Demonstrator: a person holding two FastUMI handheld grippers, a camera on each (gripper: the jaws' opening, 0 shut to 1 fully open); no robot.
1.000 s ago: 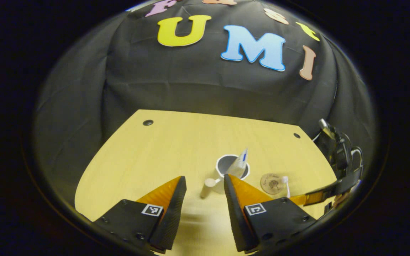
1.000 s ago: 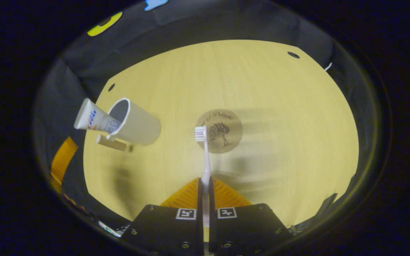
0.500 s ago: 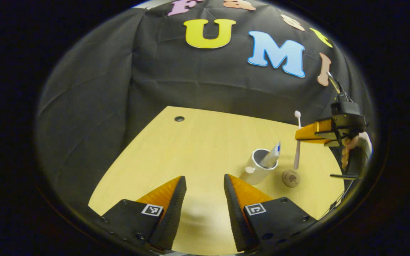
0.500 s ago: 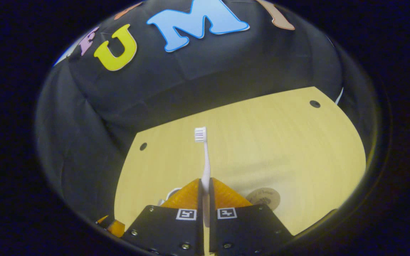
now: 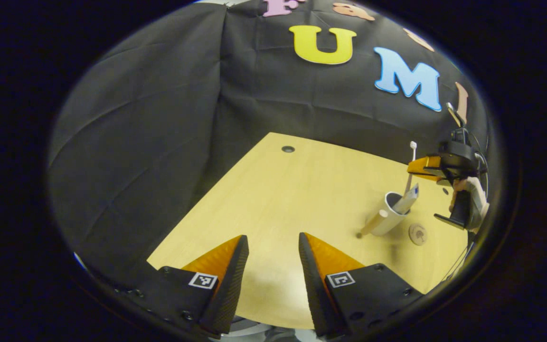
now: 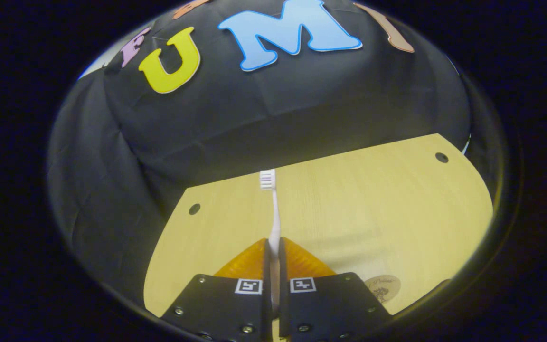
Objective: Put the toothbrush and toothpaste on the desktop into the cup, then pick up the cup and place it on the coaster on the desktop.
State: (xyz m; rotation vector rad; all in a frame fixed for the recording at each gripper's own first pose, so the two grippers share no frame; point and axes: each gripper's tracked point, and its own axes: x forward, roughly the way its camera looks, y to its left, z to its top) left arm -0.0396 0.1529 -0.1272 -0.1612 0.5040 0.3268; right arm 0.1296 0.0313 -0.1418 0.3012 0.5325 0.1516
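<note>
So the right gripper (image 6: 273, 247) is clamping the toothbrush (image 6: 273, 209) tight between both fingers, pinching it low on the handle, and in the right gripper view the brush is sticking straight up toward 12 o'clock with the bristle head sitting against the far edge of the desktop (image 6: 373, 199). Down at about 5 o'clock in that same view the coaster (image 6: 383, 287) is peeking out just beside the gripper body, lying flat on the wood. Over in the left gripper view, the left gripper (image 5: 268, 251) is hanging wide open with nothing between its fingers, hovering above the near edge of the desktop (image 5: 292, 199). Way out at roughly 3 o'clock in that view the cup (image 5: 390, 213) is standing on the desk, with a stubby handle poking out of its side toward 8 o'clock and the toothpaste (image 5: 407, 200) leaning out of its mouth toward 1 o'clock. The right gripper (image 5: 420, 167) is showing there too, held by a hand (image 5: 463, 199), sitting just above the cup with the toothbrush (image 5: 411, 161) standing nearly upright, bristle end up; its lower end is pointing down at the cup's mouth, but I can't tell if it's actually inside yet. The coaster (image 5: 417, 233) is lying just beside the cup at about its 4 o'clock, not touching it.
</note>
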